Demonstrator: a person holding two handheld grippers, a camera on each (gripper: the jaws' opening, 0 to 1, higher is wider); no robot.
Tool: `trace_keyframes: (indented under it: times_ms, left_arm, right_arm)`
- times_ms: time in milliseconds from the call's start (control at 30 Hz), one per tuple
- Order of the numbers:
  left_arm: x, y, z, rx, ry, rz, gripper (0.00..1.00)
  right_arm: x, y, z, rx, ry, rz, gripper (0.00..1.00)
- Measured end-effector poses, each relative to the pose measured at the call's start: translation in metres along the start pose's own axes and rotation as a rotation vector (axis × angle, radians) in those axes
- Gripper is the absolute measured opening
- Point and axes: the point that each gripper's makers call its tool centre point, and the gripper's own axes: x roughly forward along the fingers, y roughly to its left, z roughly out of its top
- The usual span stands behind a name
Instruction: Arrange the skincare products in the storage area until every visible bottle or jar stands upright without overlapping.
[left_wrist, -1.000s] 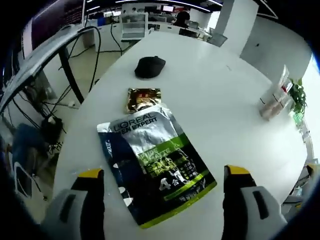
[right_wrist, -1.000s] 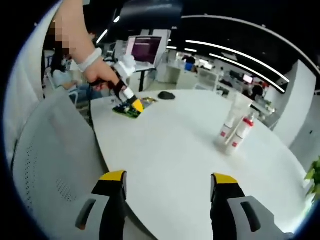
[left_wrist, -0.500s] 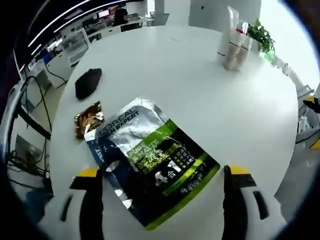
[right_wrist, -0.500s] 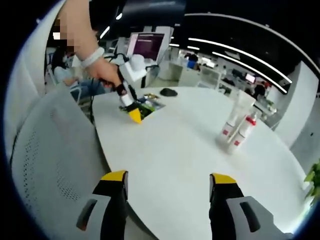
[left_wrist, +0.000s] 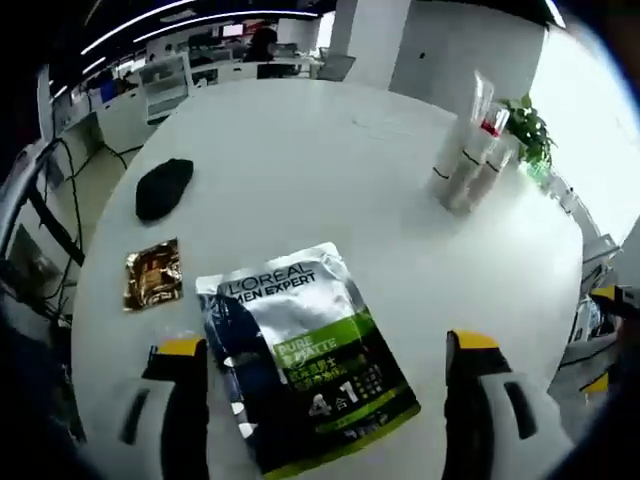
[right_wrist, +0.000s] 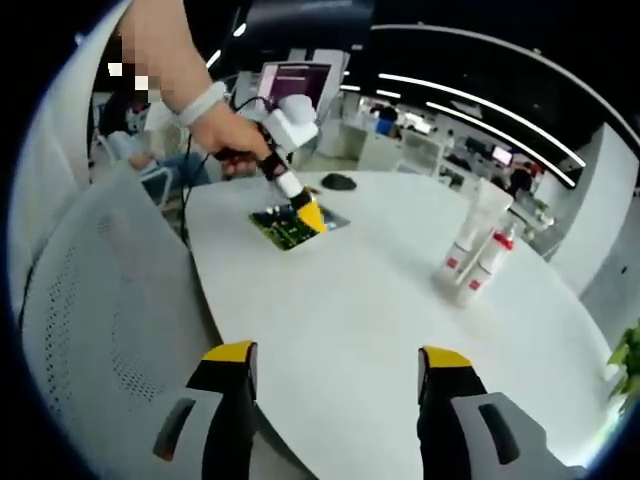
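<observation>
Left gripper view: white table (left_wrist: 300, 150) in office.

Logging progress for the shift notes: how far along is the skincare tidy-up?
Done: the tubes and bottle already stand upright together. In hand: nothing yet; the left gripper hovers open over the flat L'Oreal sachet. Left: the sachet and the small gold packet lie flat; the right gripper is open over bare table.

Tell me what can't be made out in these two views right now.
- Labels on the tubes, right gripper view: too small.
- Small gold packet, left gripper view: print blurred.
- L'Oreal sachet, left gripper view: near edge hidden behind the left gripper's fingers.
</observation>
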Motion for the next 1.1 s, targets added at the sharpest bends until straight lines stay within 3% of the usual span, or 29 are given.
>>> trace_keyframes:
  times_ms: [67, 133, 200, 233, 267, 300, 367, 433, 467, 600, 667, 733, 833, 867, 933, 1100]
  left_arm:
    - [0.005, 0.000, -0.003, 0.036, 0.021, 0.032, 0.99]
    - [0.008, 0.004, -0.014, 0.118, 0.090, 0.088, 0.98]
    - [0.009, 0.004, -0.026, 0.159, 0.148, 0.106, 0.97]
    - [0.011, 0.005, -0.023, 0.243, 0.127, 0.116, 0.97]
    - [0.011, -0.003, -0.013, 0.218, 0.048, 0.083, 0.95]
    - [0.002, -0.003, -0.020, 0.215, 0.084, 0.073, 0.92]
    - [0.006, -0.006, -0.018, 0.245, 0.071, 0.063, 0.85]
    - [0.006, -0.021, -0.019, 0.259, 0.069, -0.010, 0.75]
    - [0.011, -0.015, -0.018, 0.291, 0.067, 0.023, 0.73]
    - [0.015, -0.014, -0.021, 0.292, 0.084, -0.006, 0.66]
    - [0.006, -0.016, -0.019, 0.316, 0.068, 0.009, 0.65]
    - [-0.002, -0.019, -0.021, 0.322, 0.075, 0.013, 0.56]
    - [-0.006, -0.021, -0.024, 0.339, 0.104, -0.024, 0.53]
    - [-0.007, -0.021, -0.025, 0.344, 0.107, -0.023, 0.50]
    - [-0.006, -0.017, -0.024, 0.351, 0.124, -0.041, 0.34]
    - [-0.003, -0.014, -0.026, 0.355, 0.140, -0.044, 0.31]
  right_arm:
    - [0.000, 0.000, 0.000, -0.001, 0.002, -0.002, 0.67]
    - [0.000, -0.001, 0.000, 0.001, 0.002, -0.006, 0.67]
    - [0.000, -0.002, -0.001, 0.000, 0.004, -0.009, 0.66]
    - [0.000, -0.002, -0.001, -0.001, 0.004, -0.010, 0.66]
    - [0.000, -0.003, -0.001, -0.002, 0.006, -0.011, 0.66]
    - [0.000, -0.003, -0.002, -0.004, 0.008, -0.012, 0.66]
    - [-0.001, -0.003, -0.002, -0.005, 0.009, -0.014, 0.65]
    - [0.000, -0.003, -0.002, -0.006, 0.008, -0.014, 0.65]
    - [0.000, -0.003, -0.002, -0.006, 0.008, -0.011, 0.65]
    - [0.000, 0.001, -0.001, -0.016, 0.007, 0.002, 0.64]
    - [0.000, 0.001, -0.001, -0.019, 0.009, 0.003, 0.64]
    - [0.000, 0.001, -0.001, -0.018, 0.007, 0.003, 0.63]
    - [0.000, 0.001, -0.001, -0.019, 0.008, 0.004, 0.63]
    - [0.000, 0.001, -0.001, -0.019, 0.008, 0.005, 0.63]
    - [0.000, 0.001, -0.002, -0.022, 0.010, 0.005, 0.63]
    - [0.000, 0.001, -0.002, -0.024, 0.011, 0.003, 0.62]
